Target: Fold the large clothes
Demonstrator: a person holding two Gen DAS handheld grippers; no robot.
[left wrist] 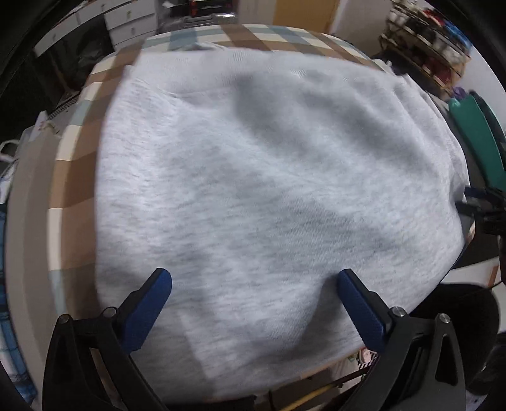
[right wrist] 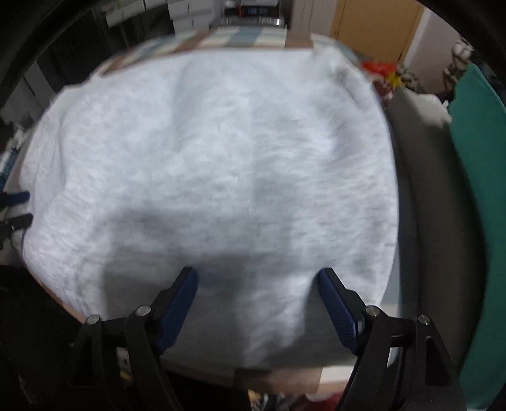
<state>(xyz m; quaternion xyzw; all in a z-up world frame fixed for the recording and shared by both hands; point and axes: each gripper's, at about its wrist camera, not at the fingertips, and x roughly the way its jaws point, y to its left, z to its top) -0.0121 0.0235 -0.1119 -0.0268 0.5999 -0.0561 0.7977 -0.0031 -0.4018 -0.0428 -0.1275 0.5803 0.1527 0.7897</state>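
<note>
A large light grey sweatshirt [left wrist: 253,189] lies spread flat over a checked table [left wrist: 72,177]. It also fills the right wrist view [right wrist: 221,174]. My left gripper [left wrist: 254,278] is open and empty, its blue pads wide apart just above the garment's near edge. My right gripper [right wrist: 257,275] is open and empty too, over the near edge further right. The right gripper's tips show at the right edge of the left wrist view [left wrist: 484,208]. The left gripper's tips show at the left edge of the right wrist view [right wrist: 15,208].
The checked tablecloth shows bare along the left and far sides [left wrist: 253,34]. A teal board [right wrist: 474,189] and a grey cushion [right wrist: 427,189] stand to the right. White drawers [left wrist: 129,22] and a cluttered shelf [left wrist: 427,44] are behind the table.
</note>
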